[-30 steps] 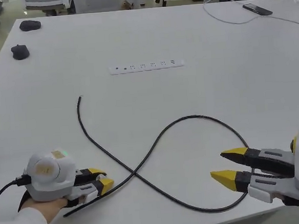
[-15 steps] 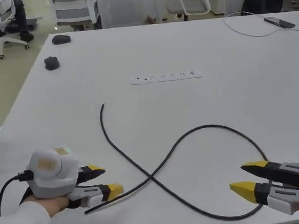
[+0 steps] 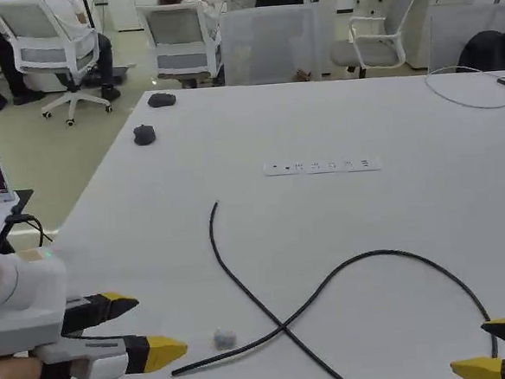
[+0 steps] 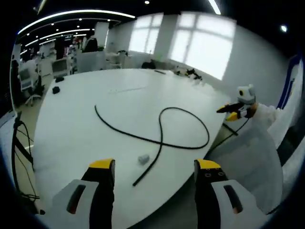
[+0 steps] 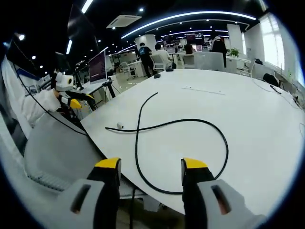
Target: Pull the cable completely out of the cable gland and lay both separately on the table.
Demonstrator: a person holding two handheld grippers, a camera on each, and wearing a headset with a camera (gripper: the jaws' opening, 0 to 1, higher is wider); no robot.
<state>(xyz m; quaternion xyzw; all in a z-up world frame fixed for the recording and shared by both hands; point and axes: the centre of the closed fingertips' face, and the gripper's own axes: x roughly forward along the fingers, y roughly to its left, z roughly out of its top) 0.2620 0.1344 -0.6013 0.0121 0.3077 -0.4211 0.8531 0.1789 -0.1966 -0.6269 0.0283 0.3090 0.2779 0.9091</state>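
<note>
Shows left gripper (image 3: 152,325) and right gripper (image 3: 493,346) spread, empty; risks nudging cable gland (image 3: 224,338), loose beside cable (image 3: 378,252), off desk (image 3: 360,112) edge.

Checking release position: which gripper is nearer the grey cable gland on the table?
Left. The left gripper sits open just left of the cable gland, apart from it; the right gripper is open far to its right, beyond the cable loop.

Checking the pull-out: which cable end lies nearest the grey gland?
The near end, ahead of the left gripper; the gland sits beside it, apart. The other end lies far off toward the power strip.
</note>
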